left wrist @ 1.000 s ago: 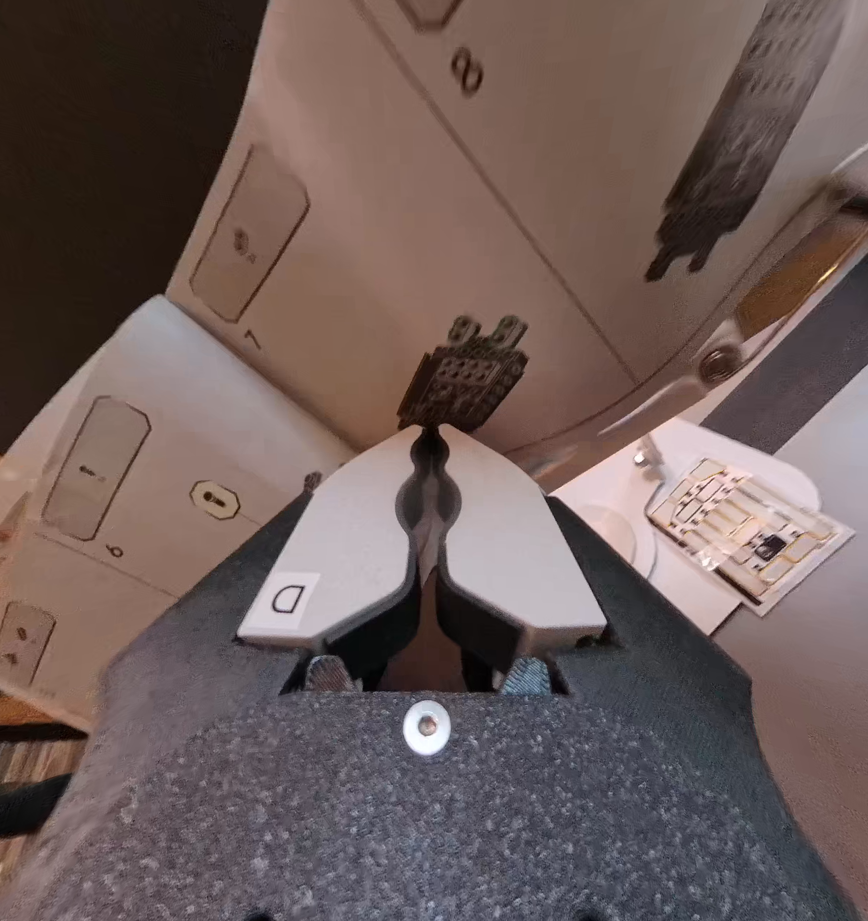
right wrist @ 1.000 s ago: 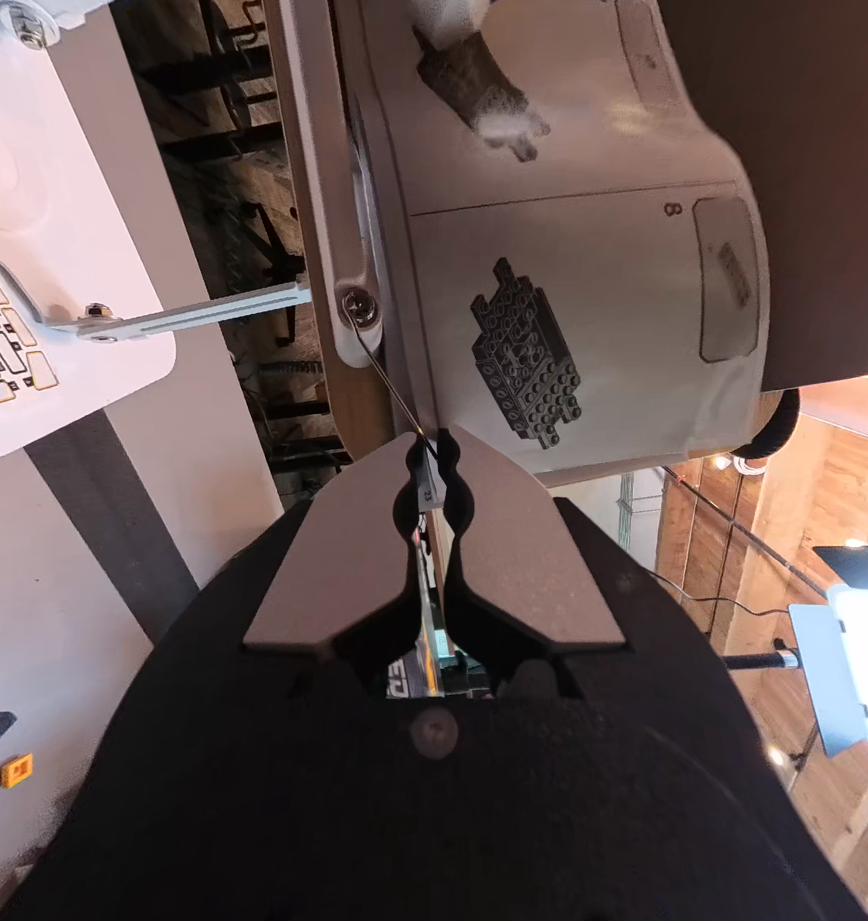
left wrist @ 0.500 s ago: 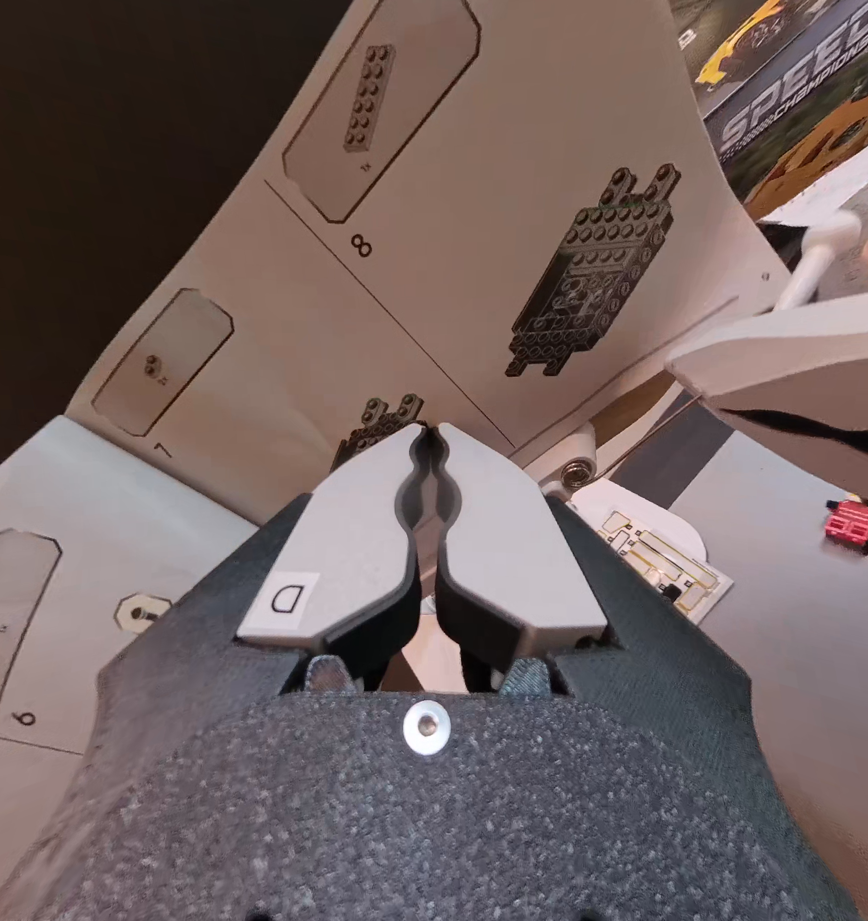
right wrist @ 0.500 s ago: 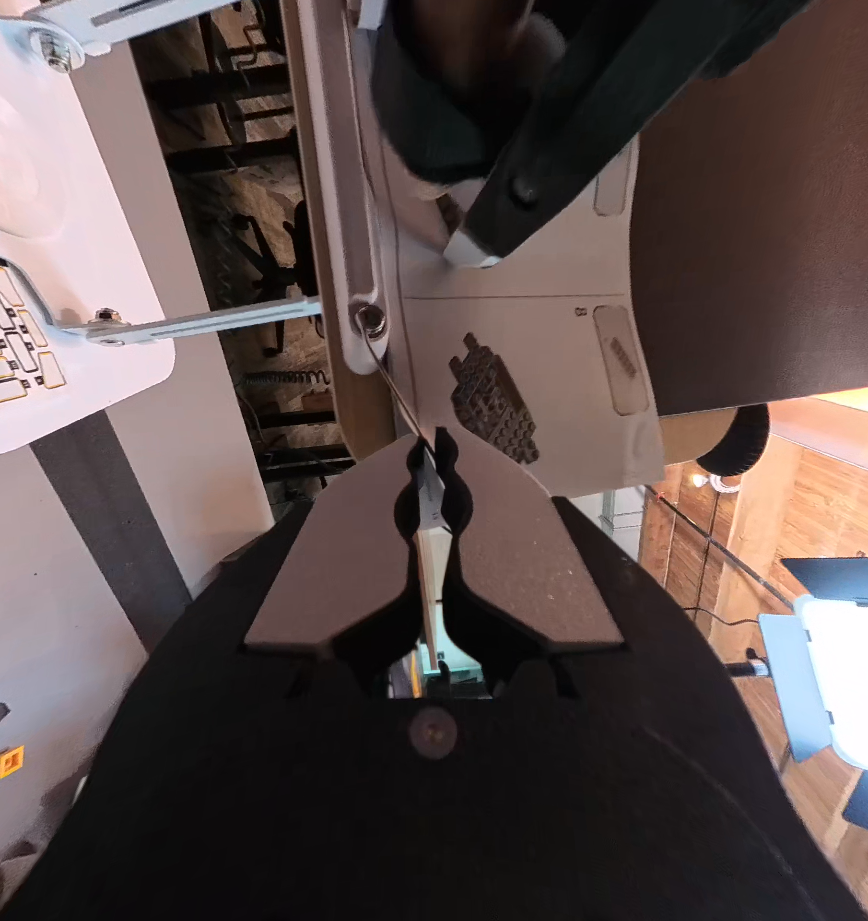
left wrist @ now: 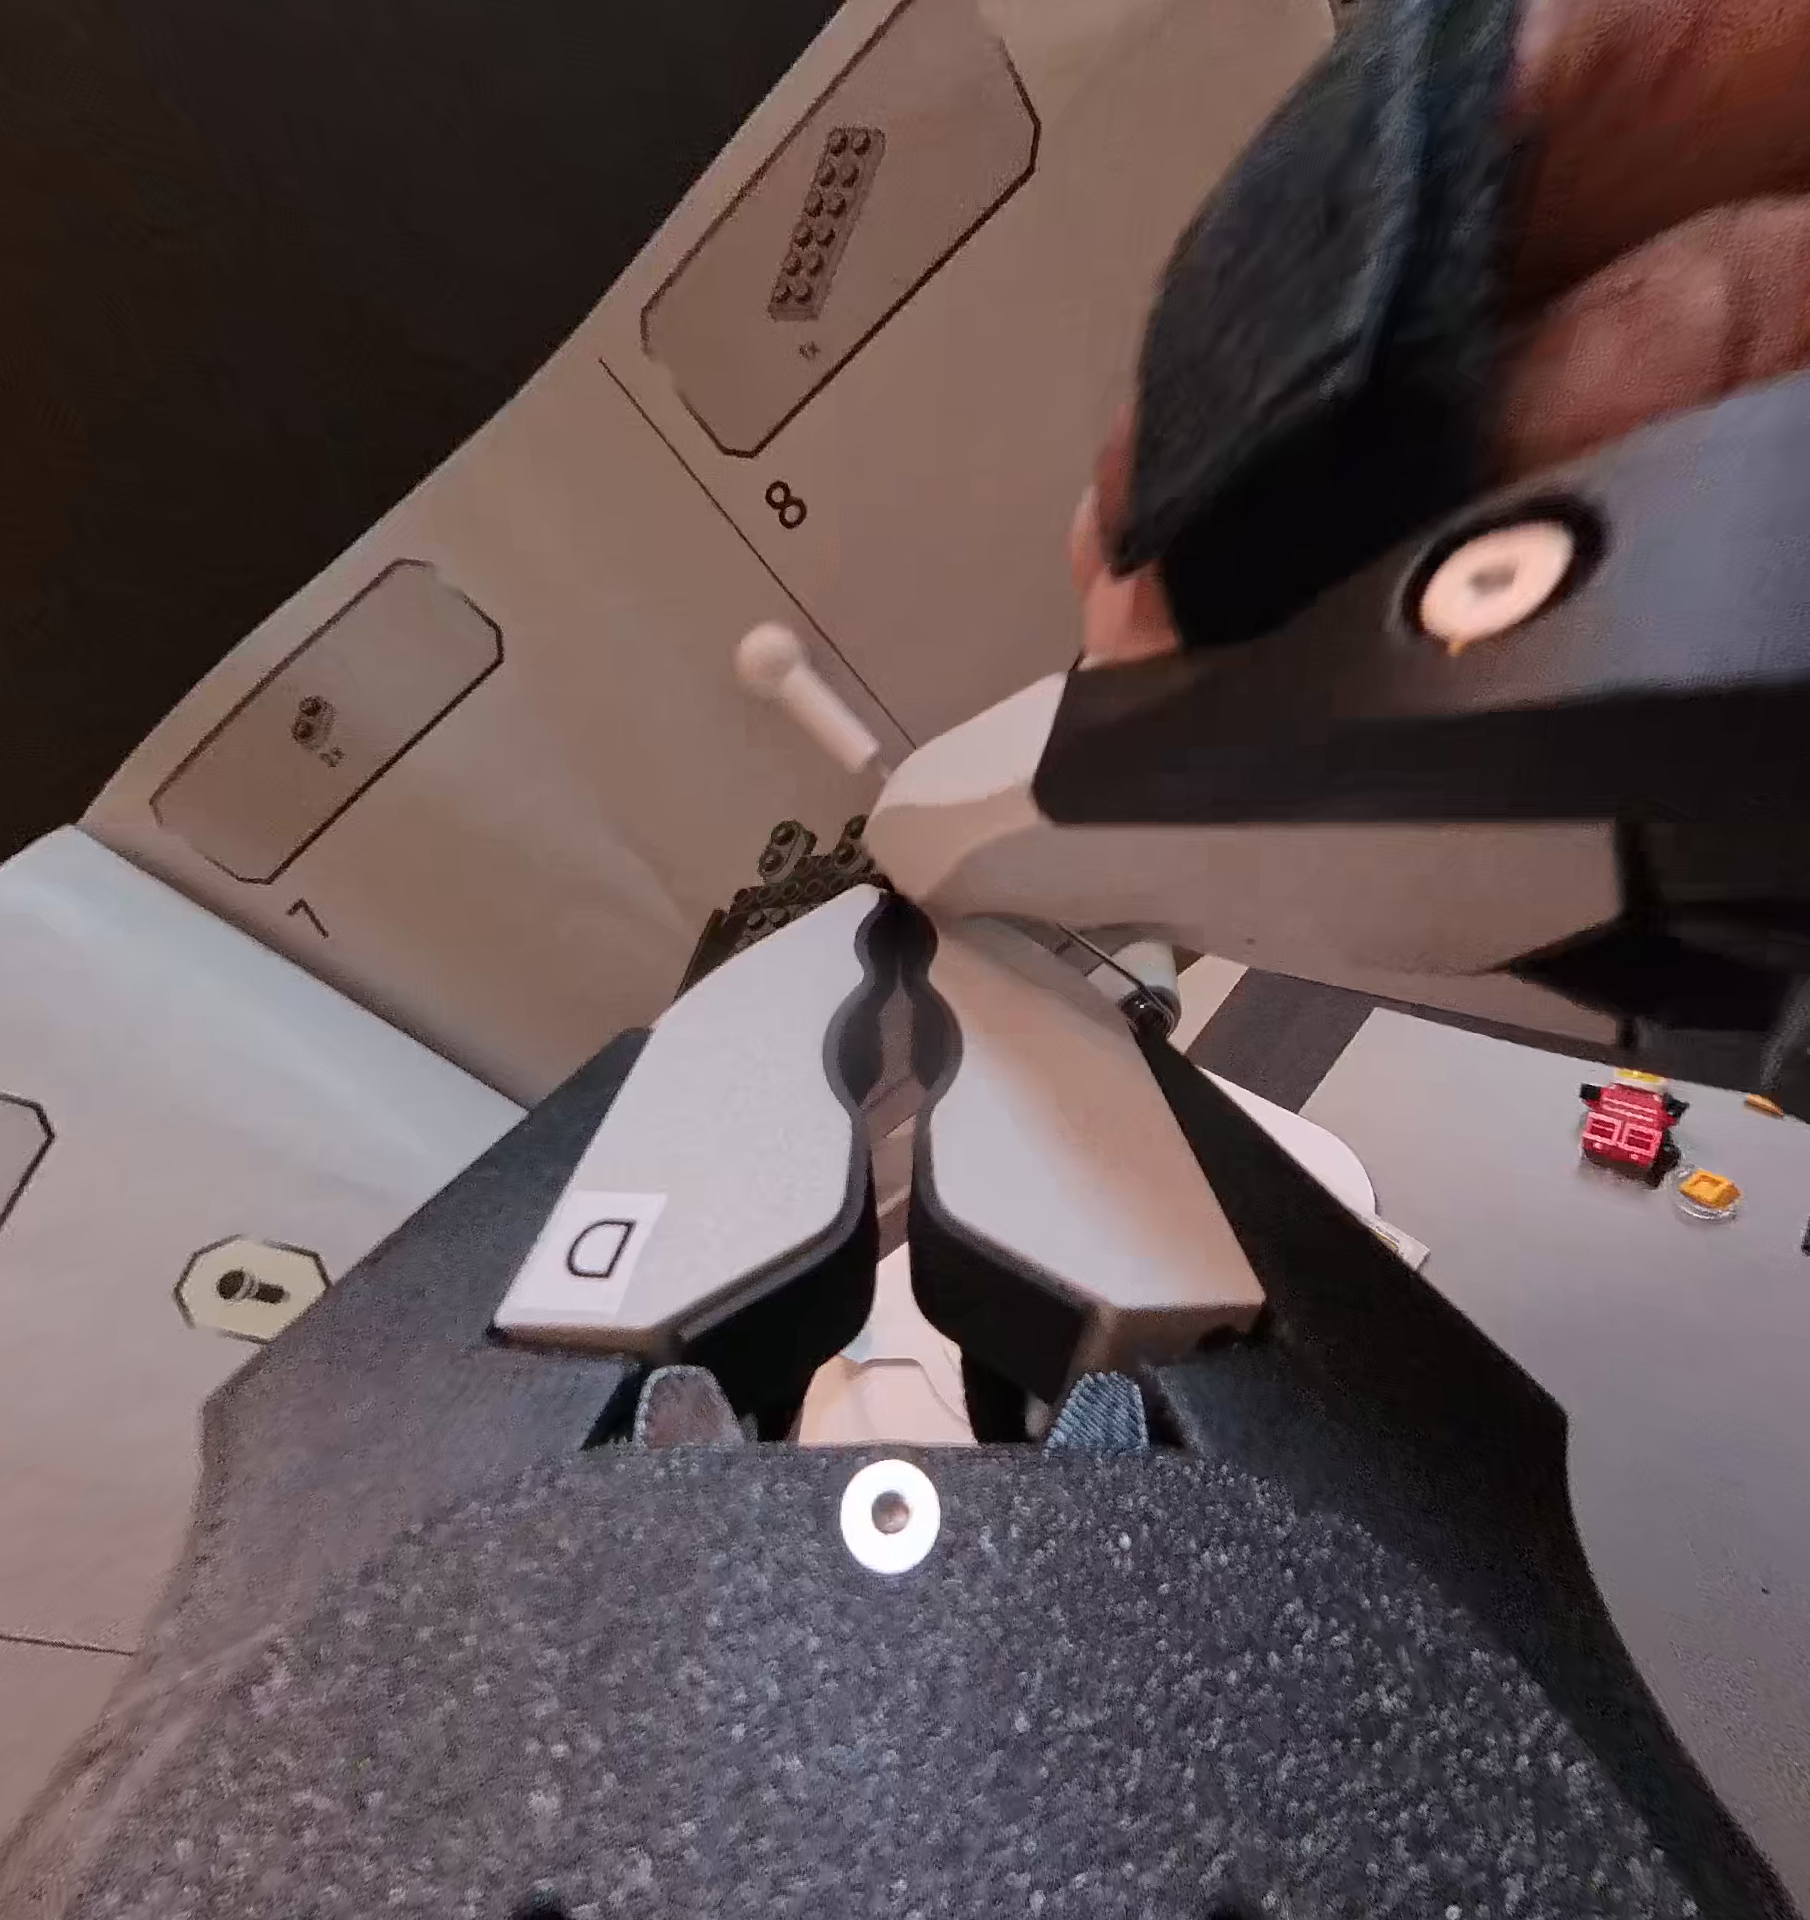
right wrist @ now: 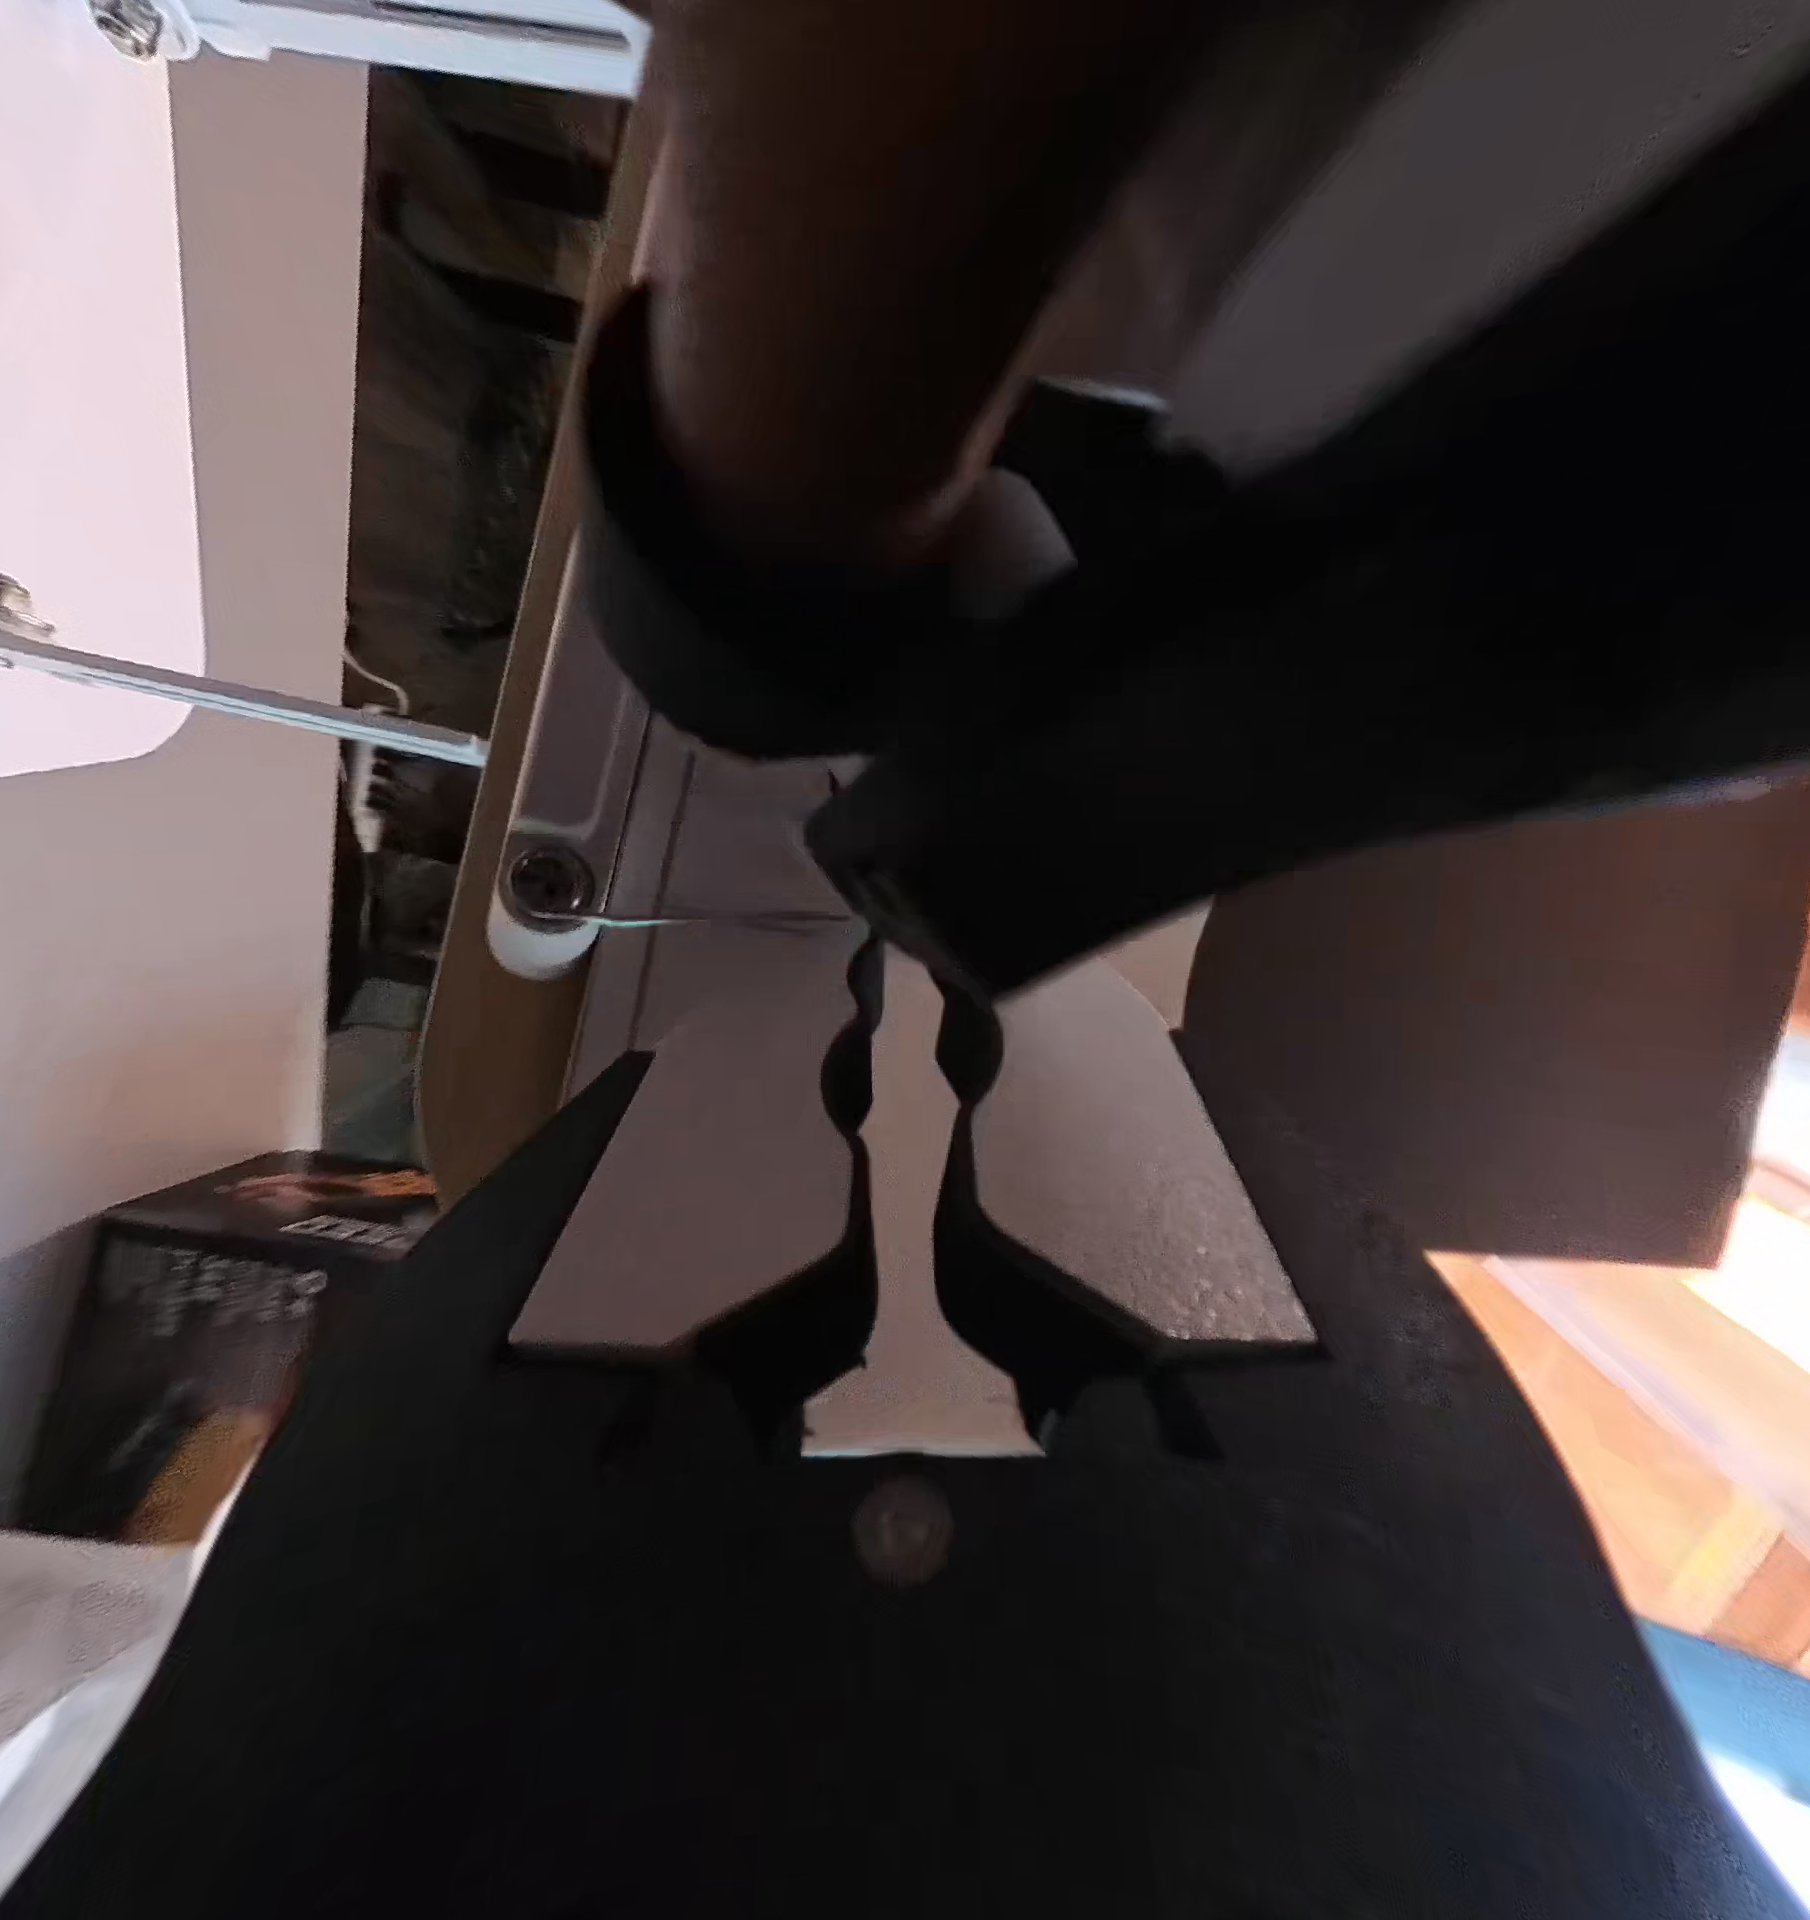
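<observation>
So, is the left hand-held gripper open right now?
No: the left hand-held gripper shows its fingertips closed together at the booklet page.

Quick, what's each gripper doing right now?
Left gripper: closed at the booklet page edge; grasp unclear.
Right gripper: open, fingers apart.

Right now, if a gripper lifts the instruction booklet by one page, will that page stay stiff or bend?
The instruction booklet would probably bend: its raised page already curves. It looks like thin, light paper, so it should lift easily. A pinch by the left gripper at the edge may crease it.
</observation>
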Available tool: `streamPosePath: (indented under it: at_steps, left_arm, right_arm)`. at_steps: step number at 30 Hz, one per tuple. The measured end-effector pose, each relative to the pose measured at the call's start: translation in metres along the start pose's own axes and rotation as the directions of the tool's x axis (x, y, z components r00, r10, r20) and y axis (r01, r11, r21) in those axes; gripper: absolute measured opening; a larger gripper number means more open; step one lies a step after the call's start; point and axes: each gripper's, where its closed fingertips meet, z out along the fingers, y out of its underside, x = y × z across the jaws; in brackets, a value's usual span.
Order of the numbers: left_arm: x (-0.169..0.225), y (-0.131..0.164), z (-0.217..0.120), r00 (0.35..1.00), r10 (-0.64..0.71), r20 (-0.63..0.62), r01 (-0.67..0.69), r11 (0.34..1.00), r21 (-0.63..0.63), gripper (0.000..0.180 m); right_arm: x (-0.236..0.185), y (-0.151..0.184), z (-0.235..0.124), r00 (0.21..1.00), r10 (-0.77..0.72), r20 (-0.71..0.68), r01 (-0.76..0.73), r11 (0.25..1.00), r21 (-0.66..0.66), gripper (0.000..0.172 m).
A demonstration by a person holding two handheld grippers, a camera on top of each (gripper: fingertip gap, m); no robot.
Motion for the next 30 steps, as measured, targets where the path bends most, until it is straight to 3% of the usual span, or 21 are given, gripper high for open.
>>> streamPosePath:
  at_steps: [6,10,15,21,24,27,30]
  left_arm:
    - [-0.025,0.026,-0.018,0.994,-0.085,0.067,0.089,0.994,-0.059,0.0]
    - [-0.057,0.057,-0.033,0.979,-0.133,0.157,0.15,0.983,-0.102,0.0]
    - [-0.073,0.08,-0.033,0.965,-0.21,0.154,0.229,0.966,-0.116,0.0]
    - [-0.069,0.09,-0.028,0.967,-0.21,0.146,0.227,0.968,-0.111,0.0]
    - [-0.068,0.091,-0.028,0.967,-0.205,0.15,0.221,0.97,-0.099,0.0]
    - [-0.068,0.091,-0.029,0.968,-0.205,0.147,0.221,0.97,-0.104,0.0]
    - [-0.066,0.089,-0.033,0.971,-0.195,0.138,0.21,0.972,-0.102,0.0]
  right_arm:
    - [0.001,0.0,0.001,0.997,0.024,-0.073,-0.021,0.999,0.048,0.006]
    - [0.002,0.003,-0.004,0.991,0.082,-0.106,-0.083,0.997,-0.006,0.007]
    - [-0.003,0.014,-0.011,0.979,0.179,-0.093,-0.184,0.982,-0.041,0.016]
    - [-0.008,0.016,-0.037,0.891,0.441,-0.104,-0.439,0.897,0.049,0.022]
    - [-0.023,0.018,-0.045,0.835,0.545,-0.075,-0.545,0.838,0.013,0.016]
    - [-0.038,0.038,-0.034,0.833,0.547,-0.084,-0.553,0.828,-0.09,0.009]
    - [-0.04,0.051,-0.025,0.808,0.587,-0.054,-0.59,0.802,-0.096,0.002]
